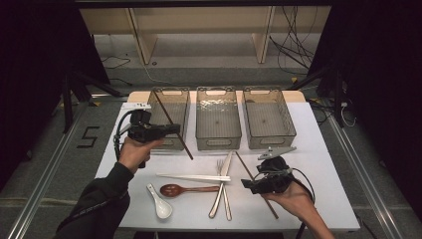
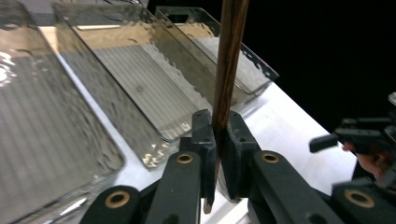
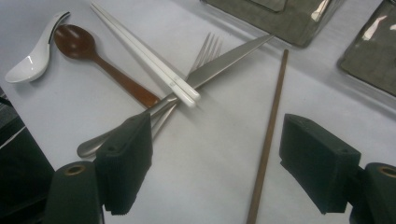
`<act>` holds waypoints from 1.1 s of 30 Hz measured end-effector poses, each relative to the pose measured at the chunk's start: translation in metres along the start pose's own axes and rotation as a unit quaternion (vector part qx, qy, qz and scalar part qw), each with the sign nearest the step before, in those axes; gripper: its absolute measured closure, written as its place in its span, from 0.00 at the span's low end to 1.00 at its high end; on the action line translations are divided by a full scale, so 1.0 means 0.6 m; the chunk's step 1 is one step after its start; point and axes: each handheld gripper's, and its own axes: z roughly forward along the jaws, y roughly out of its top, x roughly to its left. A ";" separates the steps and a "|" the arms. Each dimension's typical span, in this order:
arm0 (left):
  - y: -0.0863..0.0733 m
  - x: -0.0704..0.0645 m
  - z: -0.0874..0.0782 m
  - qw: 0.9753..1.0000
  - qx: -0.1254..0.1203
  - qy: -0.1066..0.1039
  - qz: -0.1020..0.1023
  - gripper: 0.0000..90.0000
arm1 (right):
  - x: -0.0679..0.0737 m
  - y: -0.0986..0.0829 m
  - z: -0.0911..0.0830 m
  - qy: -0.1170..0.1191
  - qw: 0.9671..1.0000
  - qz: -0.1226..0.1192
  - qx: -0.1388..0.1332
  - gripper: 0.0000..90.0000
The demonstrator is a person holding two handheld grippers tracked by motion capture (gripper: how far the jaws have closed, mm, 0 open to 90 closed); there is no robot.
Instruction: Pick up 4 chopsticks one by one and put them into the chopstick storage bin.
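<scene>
The dark wooden chopstick (image 1: 172, 125) was clamped between the left gripper's (image 1: 175, 128) fingers (image 2: 204, 135), held slanted above the left bin (image 1: 171, 117), not yet dropped in. Its twin (image 3: 268, 140) lay on the worktop (image 1: 318, 164), framed by the right gripper's (image 1: 247, 183) spread fingers (image 3: 125, 161). All three bins looked empty, so sorting seemed barely begun; the white chopsticks (image 1: 194, 177), fork (image 1: 220, 172), knife (image 1: 221, 183) and two spoons remained.

I'm working in a lab recording booth: black curtains (image 1: 383, 74) on both sides, loose cables (image 1: 293, 45) on the grey floor, metal floor rails (image 1: 45, 184), a white desk (image 1: 318, 149).
</scene>
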 end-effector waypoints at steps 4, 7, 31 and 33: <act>0.017 0.012 -0.008 1.000 -0.003 0.011 -0.002 0.93 | 0.005 0.000 -0.002 0.002 1.000 -0.007 -0.010 0.28; 0.031 0.021 -0.011 1.000 -0.002 0.017 -0.006 0.93 | 0.008 0.000 -0.002 0.004 1.000 -0.010 -0.013 0.28; 0.106 0.090 0.015 0.996 0.021 0.086 -0.029 0.93 | 0.011 0.002 -0.003 0.013 1.000 -0.014 -0.019 0.26; 0.108 0.095 0.020 0.995 0.025 0.088 -0.032 0.93 | 0.012 0.002 -0.003 0.013 1.000 -0.013 -0.018 0.26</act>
